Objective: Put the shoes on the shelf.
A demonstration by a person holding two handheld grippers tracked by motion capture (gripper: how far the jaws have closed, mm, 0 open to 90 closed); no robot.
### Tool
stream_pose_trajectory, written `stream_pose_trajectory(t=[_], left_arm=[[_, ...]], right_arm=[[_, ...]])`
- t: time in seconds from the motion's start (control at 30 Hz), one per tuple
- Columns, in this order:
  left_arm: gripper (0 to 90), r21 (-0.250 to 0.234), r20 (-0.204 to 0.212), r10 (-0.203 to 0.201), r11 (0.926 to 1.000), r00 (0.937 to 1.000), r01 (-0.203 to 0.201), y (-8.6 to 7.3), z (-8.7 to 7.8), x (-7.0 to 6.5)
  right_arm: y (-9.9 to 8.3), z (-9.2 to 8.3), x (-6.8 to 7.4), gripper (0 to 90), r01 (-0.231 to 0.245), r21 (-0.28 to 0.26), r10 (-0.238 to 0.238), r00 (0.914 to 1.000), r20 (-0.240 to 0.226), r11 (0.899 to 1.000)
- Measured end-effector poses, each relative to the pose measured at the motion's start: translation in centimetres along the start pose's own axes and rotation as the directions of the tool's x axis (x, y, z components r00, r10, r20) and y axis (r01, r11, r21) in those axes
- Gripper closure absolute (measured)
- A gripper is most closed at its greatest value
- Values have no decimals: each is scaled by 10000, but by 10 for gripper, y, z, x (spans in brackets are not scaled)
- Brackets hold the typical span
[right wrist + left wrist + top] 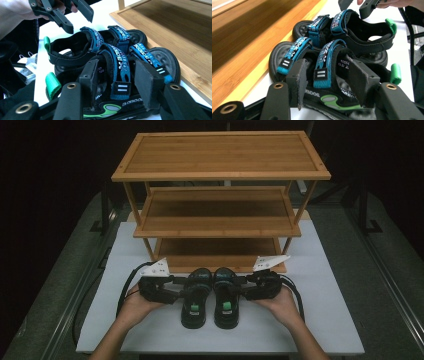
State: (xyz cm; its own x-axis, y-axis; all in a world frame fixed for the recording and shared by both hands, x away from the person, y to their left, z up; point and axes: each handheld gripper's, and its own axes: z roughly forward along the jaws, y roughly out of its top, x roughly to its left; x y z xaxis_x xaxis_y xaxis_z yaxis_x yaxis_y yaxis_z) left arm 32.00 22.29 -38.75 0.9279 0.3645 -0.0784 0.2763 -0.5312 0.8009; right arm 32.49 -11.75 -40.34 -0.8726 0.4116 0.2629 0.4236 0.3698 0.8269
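Two black sandals with blue straps and green heel tabs stand side by side on the white table top (pixel 310 320), toes toward a bamboo rack. My left gripper (pixel 186 290) comes in from the left. Its jaws straddle the middle strap of the left sandal (pixel 194 306), and the pads (pixel 298 80) sit against the strap's sides. My right gripper (pixel 240 288) mirrors it on the right sandal (pixel 226 306), with its pads (pixel 147 82) against that strap (pixel 120 72). In the left gripper view, my own gripper (pixel 325 65) holds the near sandal (pixel 287 60), with the right sandal (pixel 362 32) beyond.
A three-tier bamboo rack (pixel 220 155) stands just behind the sandals, and its lowest shelf (pixel 215 257) lies close to their toes. Cables loop out from both grippers beside the person's hands. Dark floor and metal rails surround the table.
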Motion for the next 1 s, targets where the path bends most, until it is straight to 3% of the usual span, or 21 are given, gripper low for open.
stream_pose_trajectory(t=[0.27, 0.4, 0.5, 0.63, 0.87, 1.0], left_arm=[[555, 393, 367, -49, 9992, 9993, 35, -5, 16, 5], [587, 472, 285, 73, 9988, 9996, -87, -6, 18, 4], [639, 439, 292, -94, 9990, 9995, 81, -6, 21, 4], [694, 340, 2, -138, 9993, 9999, 138, -4, 22, 0], [714, -300, -693, -229, 9993, 9973, 209, 1, 21, -6], [717, -525, -851, -281, 9983, 9960, 237, 5, 20, -4]], right_arm=[[-2, 7, -2, 554, -101, 293, 104, 9999, -86, 9995], [-4, 11, -3, 600, -243, 439, 248, 9996, -106, 9987], [-5, 11, -4, 636, -342, 440, 344, 9994, -29, 9984], [-4, 14, -1, 673, -289, 481, 282, 9995, 144, 9984], [-1, 13, 2, 688, -558, 350, 544, 9977, 404, 9978], [3, 11, 5, 692, -518, 140, 509, 9967, 630, 9986]])
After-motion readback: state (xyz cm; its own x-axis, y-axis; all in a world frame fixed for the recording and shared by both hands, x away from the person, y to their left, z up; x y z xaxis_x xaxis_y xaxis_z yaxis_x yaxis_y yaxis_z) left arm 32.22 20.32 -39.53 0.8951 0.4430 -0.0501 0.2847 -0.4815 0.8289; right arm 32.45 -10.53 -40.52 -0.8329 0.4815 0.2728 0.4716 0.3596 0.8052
